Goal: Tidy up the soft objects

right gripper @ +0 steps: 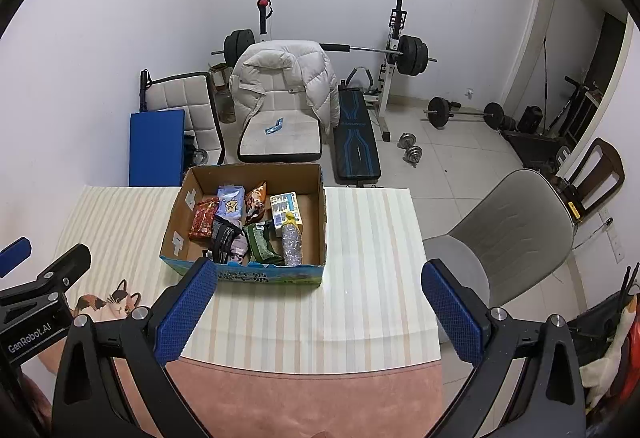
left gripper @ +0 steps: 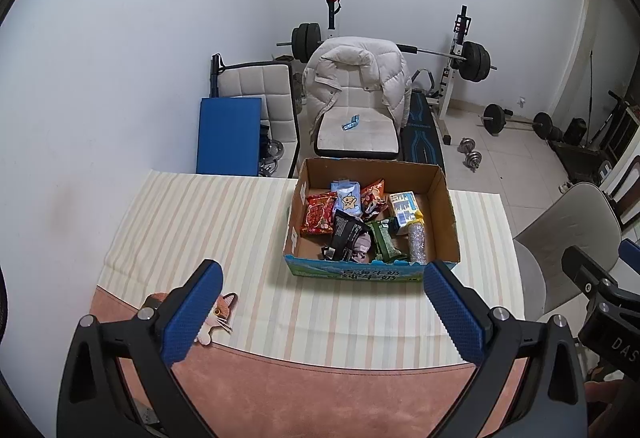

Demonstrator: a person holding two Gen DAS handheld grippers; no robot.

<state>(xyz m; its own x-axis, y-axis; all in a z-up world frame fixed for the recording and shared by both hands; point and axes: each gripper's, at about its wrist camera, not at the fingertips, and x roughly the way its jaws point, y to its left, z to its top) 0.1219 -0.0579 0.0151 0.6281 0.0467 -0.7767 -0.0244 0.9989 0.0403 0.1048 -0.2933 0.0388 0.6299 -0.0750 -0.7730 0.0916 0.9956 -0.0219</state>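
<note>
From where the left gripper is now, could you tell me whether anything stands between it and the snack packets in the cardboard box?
Only the box's own near wall does. The left gripper hangs open over bare striped cloth, and the snack packets lie below the rim of the cardboard box, so it must come in from above.

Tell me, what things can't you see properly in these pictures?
- Box floor, both views: snack packets and near wall cover it.
- Grey cloth, left view: mostly under the black packet.
- Box front writing, right view: partly behind a blue finger.
- Cat picture, left view: a finger covers half.
</note>
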